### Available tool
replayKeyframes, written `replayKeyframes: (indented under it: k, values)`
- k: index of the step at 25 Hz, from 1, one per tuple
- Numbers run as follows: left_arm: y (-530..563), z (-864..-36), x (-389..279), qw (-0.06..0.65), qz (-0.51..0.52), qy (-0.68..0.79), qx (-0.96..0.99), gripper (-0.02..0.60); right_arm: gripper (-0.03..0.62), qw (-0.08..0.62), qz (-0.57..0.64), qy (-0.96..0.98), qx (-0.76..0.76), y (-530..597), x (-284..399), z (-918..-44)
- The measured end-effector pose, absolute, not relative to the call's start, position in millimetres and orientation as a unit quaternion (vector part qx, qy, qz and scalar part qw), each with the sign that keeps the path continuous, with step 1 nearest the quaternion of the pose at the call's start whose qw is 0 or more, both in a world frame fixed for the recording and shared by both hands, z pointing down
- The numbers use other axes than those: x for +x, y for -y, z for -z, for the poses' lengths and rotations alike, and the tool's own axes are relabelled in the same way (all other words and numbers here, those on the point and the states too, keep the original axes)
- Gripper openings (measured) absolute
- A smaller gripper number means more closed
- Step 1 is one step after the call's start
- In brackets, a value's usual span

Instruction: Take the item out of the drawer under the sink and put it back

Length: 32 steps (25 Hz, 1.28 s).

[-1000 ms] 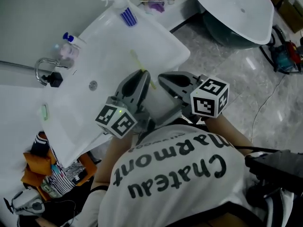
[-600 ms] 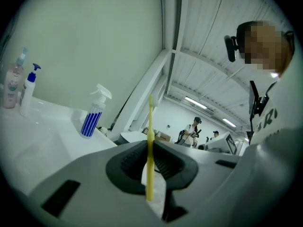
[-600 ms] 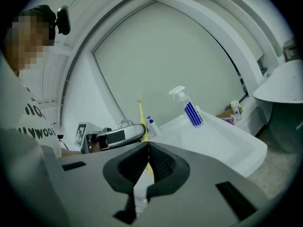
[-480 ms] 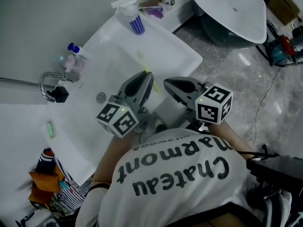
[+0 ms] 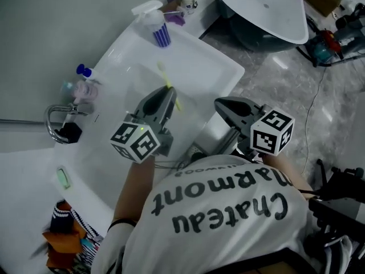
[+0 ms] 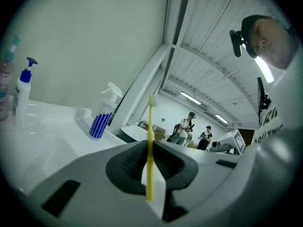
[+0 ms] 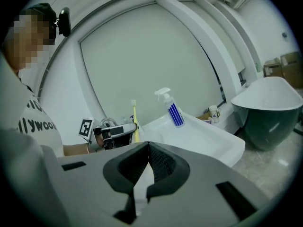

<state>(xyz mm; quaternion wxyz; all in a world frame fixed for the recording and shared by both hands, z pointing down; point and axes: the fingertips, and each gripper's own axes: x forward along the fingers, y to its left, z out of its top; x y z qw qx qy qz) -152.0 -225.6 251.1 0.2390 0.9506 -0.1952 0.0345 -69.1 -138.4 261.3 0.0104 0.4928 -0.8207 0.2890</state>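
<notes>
I have the yellow toothbrush (image 6: 150,126) pinched upright between the pads of my left gripper (image 5: 169,93), which is over the basin of the sink (image 5: 199,61), so I judge the taking-out half of the task is done. My right gripper (image 7: 147,148) sits just off the sink's front edge with its jaws pressed together on nothing. What's left is the return, and since the drawer under the sink shows in no view, I can't tell whether it's open.
</notes>
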Motion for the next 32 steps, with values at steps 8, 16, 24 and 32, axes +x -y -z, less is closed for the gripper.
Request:
replayKeyframes:
  k: [8,16,24,32]
  values:
    - [263.9,-262.7,-170.1,0.206,-0.063,0.201,0.956,0.046,0.012,0.023,-0.291,0.789,0.541,125.9,-53.7,-262.7]
    - [303.1,-279.5,-185.3,0.172,-0.1,0.22,0.955,0.046,0.012,0.035,-0.291,0.778,0.555,123.1,-55.8,-266.7]
    - [348.9,-292.2,-192.5,0.126,-0.153,0.248,0.948,0.046,0.012,0.023,-0.311,0.747,0.587,115.3,-35.0,-277.3]
    - [381.4,-303.4,-192.9,0.094,-0.2,0.251,0.942,0.046,0.012,0.015,-0.316,0.732,0.604,113.6,-23.6,-279.0]
